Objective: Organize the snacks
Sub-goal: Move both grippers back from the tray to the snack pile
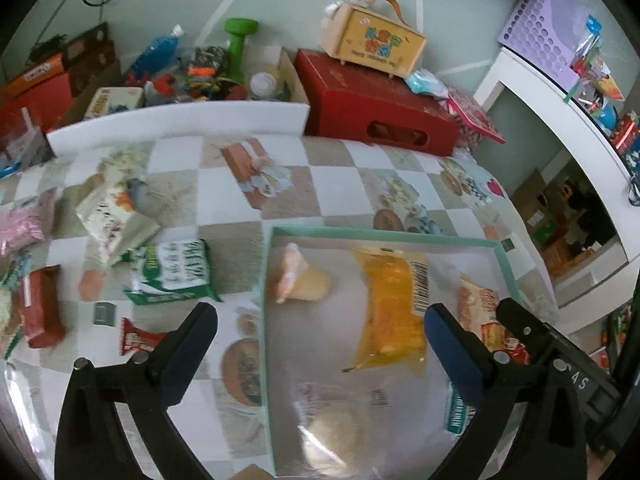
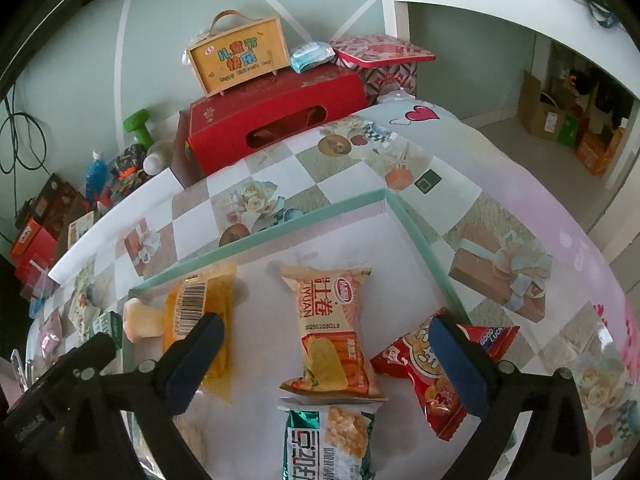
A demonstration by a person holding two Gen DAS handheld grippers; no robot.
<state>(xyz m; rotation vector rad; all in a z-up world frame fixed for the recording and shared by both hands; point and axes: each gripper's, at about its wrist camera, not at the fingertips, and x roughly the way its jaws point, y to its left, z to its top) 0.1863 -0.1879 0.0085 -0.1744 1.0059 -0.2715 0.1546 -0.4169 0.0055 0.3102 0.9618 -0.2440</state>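
A shallow mint-rimmed box (image 1: 380,234) (image 2: 280,233) sits on the checkered table. It holds a yellow packet (image 1: 394,312) (image 2: 200,312), a small peach cup (image 1: 304,280), an orange-cream snack bag (image 2: 332,332), a green-white bag (image 2: 328,440) and a red bag (image 2: 428,368) leaning on its right wall. Loose snacks lie left of the box: a green-white bag (image 1: 172,272), a cream bag (image 1: 112,216), a red bar (image 1: 40,308), a small red packet (image 1: 138,340). My left gripper (image 1: 320,328) is open and empty over the box's left part. My right gripper (image 2: 326,352) is open and empty over the orange-cream bag.
A red carton (image 1: 376,108) (image 2: 276,120) with a yellow handled box (image 1: 376,40) stands at the table's far edge. A white board (image 1: 176,124) borders the back. Clutter, a green dumbbell (image 1: 238,48) and boxes lie behind. A white desk (image 1: 560,120) is at right.
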